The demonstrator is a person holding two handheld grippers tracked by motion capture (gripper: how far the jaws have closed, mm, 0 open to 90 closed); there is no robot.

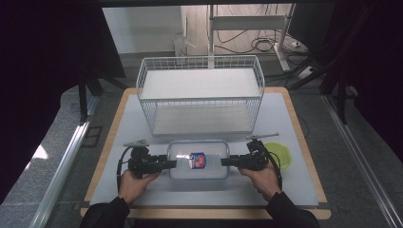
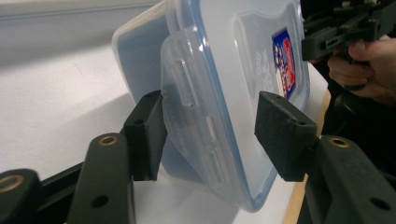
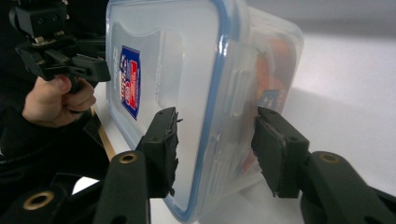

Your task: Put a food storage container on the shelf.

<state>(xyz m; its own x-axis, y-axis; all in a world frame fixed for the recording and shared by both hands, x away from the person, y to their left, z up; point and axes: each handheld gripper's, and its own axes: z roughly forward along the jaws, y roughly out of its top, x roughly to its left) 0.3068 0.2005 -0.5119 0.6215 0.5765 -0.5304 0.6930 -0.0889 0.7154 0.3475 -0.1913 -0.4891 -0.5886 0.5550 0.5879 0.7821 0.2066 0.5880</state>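
A clear lidded box [image 1: 198, 160] lay on the table [image 1: 285, 118] before a wire rack [image 1: 199, 92]. The left gripper [image 1: 172, 164] straddled its left latch, one pad touching and the other apart. The right gripper [image 1: 225, 162] straddled the right end, both pads seemingly against it. A green lid [image 1: 281, 153] lay nearby.

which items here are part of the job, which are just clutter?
In the job:
- clear lidded food container
- left hand-held gripper, at its left end clip
- right hand-held gripper, at its right end

Lying about:
- white wire shelf rack
- green lid
- grey table mat
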